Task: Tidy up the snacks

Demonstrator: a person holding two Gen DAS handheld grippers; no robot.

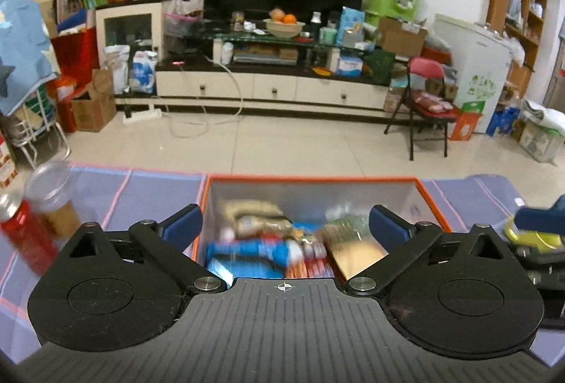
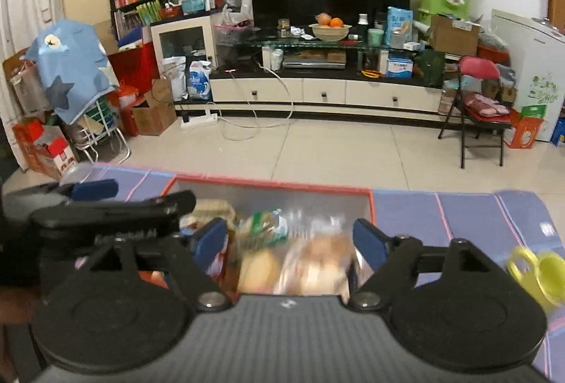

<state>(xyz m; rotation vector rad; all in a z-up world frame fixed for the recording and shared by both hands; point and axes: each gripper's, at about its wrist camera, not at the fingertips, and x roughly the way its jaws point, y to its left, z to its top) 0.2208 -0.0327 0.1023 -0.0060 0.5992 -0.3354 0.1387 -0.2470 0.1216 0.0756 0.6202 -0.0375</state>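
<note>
An orange-rimmed box [image 1: 317, 178] [image 2: 275, 184] sits on the purple checked cloth and holds several snack packs: a blue wrapper [image 1: 247, 254], tan bags [image 1: 254, 217] and bread-like packs [image 2: 310, 263]. My left gripper [image 1: 286, 224] stands open above the box with nothing between its blue pads. My right gripper [image 2: 289, 238] is also open over the box's right half, its jaws bare. The left gripper's body [image 2: 106, 210] shows at the left of the right wrist view. A red can [image 1: 24, 234] with a clear lid and a clear-lidded cup [image 1: 53, 192] stand left of the box.
A yellow plastic item [image 2: 536, 273] [image 1: 529, 234] lies on the cloth [image 2: 459, 217] right of the box. Beyond the table is tiled floor, a TV cabinet [image 1: 275, 89], a red folding chair [image 1: 423, 100] and cluttered shelves.
</note>
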